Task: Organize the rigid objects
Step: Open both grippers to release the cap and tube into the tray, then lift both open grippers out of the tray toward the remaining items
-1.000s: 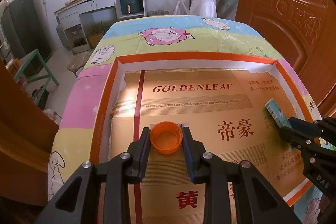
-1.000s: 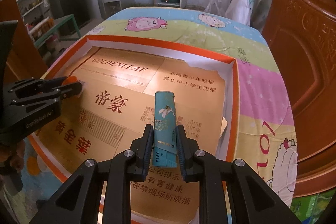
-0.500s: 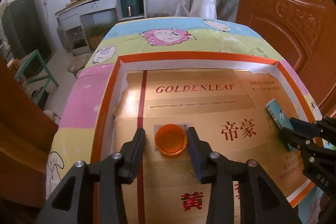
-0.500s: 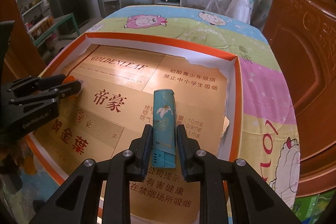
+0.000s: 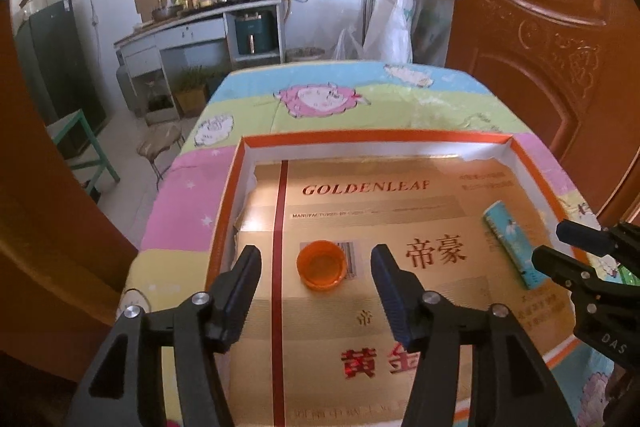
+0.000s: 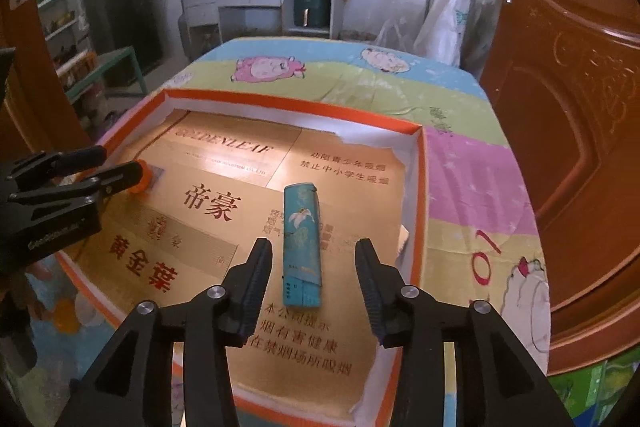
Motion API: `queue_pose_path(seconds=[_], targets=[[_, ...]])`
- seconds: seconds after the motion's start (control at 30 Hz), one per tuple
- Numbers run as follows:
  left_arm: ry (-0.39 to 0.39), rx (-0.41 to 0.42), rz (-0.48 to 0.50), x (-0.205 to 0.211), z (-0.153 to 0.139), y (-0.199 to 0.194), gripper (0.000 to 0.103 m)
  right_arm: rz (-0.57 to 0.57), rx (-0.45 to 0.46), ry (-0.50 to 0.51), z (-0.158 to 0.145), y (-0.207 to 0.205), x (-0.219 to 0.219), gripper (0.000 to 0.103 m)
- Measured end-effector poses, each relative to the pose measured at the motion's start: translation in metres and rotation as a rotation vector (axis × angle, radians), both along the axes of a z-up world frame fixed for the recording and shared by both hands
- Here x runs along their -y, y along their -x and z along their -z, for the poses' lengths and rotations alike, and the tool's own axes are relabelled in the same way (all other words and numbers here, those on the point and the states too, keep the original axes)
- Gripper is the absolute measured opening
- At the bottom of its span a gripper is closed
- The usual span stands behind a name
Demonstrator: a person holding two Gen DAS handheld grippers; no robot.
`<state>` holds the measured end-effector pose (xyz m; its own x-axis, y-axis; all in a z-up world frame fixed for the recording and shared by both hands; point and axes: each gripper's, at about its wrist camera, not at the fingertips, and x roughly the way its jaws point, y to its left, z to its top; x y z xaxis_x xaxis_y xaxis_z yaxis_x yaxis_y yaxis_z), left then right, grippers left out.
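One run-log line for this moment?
left gripper: opening, clear of orange cap | right gripper: opening, clear of lighter | both in tray

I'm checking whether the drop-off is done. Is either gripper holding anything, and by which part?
Nothing is held. The left gripper is opening around the orange cap, the right gripper around the blue lighter; both lie free in the tray.
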<state>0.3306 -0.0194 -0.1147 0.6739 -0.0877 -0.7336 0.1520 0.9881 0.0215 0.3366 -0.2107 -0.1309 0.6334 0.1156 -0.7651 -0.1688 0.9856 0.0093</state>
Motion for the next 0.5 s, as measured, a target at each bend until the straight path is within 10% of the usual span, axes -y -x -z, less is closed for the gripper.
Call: queue_pose_path(seconds=[0.5], targets=[[0.065, 0.184, 0.06, -0.007, -0.058, 0.107, 0.067, 0.063, 0.157, -0.06, -0.044, 0.11, -0.003, 0.061]])
